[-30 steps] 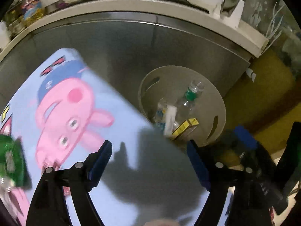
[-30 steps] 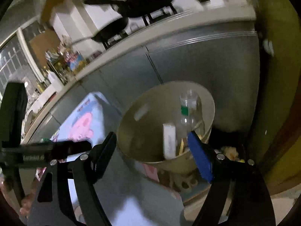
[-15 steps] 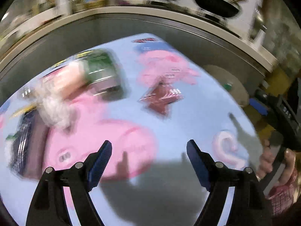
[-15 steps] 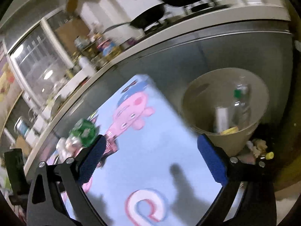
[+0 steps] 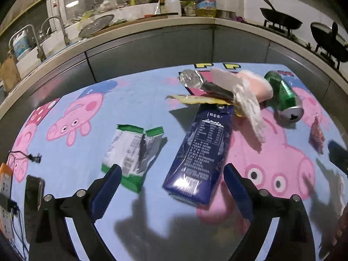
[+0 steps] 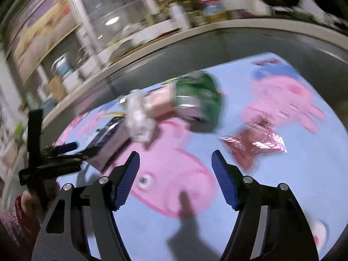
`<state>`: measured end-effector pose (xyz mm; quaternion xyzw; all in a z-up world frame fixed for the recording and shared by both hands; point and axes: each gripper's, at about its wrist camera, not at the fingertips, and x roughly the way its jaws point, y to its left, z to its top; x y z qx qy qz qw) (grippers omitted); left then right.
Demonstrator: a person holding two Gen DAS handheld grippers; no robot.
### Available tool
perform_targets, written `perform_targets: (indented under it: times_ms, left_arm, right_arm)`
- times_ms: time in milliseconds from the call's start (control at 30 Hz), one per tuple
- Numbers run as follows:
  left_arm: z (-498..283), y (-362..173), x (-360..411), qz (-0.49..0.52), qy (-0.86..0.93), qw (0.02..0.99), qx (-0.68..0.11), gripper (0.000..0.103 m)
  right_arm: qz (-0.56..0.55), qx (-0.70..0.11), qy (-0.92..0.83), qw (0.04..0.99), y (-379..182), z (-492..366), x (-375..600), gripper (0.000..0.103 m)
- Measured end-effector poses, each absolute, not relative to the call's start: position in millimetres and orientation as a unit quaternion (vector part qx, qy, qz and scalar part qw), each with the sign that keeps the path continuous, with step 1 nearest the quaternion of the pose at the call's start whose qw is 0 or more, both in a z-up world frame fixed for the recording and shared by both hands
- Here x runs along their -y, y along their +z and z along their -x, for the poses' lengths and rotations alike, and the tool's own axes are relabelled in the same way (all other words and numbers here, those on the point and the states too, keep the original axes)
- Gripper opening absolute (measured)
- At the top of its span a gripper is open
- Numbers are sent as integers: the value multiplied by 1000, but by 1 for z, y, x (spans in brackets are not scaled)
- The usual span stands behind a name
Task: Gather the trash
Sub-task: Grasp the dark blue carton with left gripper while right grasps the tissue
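Both grippers have swung away from the bin and now look down on the pig-print cloth with the trash on it. Left gripper is spreading its jaws wider, nothing pinched, and the blue carton lies flat right between and ahead of the tips, green wrapper just off its left finger. Right gripper is closing on nothing, red wrapper just past its right finger, green can further ahead.
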<state>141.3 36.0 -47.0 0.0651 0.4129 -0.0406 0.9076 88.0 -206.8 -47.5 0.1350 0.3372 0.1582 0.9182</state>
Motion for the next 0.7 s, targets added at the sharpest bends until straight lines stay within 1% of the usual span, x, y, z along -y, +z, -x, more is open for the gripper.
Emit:
perform_targets:
  times_ms: [67, 100, 133, 200, 233, 267, 300, 333, 367, 400, 600, 700]
  left_arm:
    - [-148, -55, -31, -69, -44, 904, -421, 94]
    - [-152, -59, -29, -70, -46, 901, -425, 92]
    - [-155, -62, -30, -71, -47, 900, -427, 87]
    - [-159, -67, -29, -66, -61, 895, -438, 65]
    - [-159, -67, -29, -63, -61, 894, -440, 64]
    - [-158, -66, -31, -62, -59, 894, -440, 61]
    - [-153, -64, -35, -59, -58, 895, -439, 58]
    - [-150, -62, -38, -54, -60, 895, -439, 57]
    - [-145, -60, -43, -47, -63, 895, -439, 55]
    - [-138, -57, -48, -36, -69, 895, -439, 53]
    - [-93, -51, -70, 6, -113, 887, -447, 50]
    - [-72, -55, -70, 17, -131, 881, -454, 49]
  right_arm:
    - [-101, -342, 177, 917, -45, -109, 177, 68]
    - [-85, -343, 182, 918, -44, -118, 164, 68]
    - [-62, -344, 181, 919, -45, -131, 148, 68]
    - [-36, -354, 177, 918, -50, -152, 128, 68]
    - [-32, -360, 177, 915, -52, -159, 124, 68]
    - [-29, -374, 178, 910, -58, -171, 116, 66]
    - [-27, -381, 178, 907, -61, -177, 115, 50]
    - [-25, -393, 184, 901, -66, -182, 113, 22]
    - [-33, -405, 191, 894, -71, -185, 115, 12]
    - [-48, -410, 195, 890, -73, -186, 119, 7]
    - [-112, -404, 205, 885, -72, -124, 155, 6]
    - [-121, -405, 204, 883, -74, -82, 168, 6]
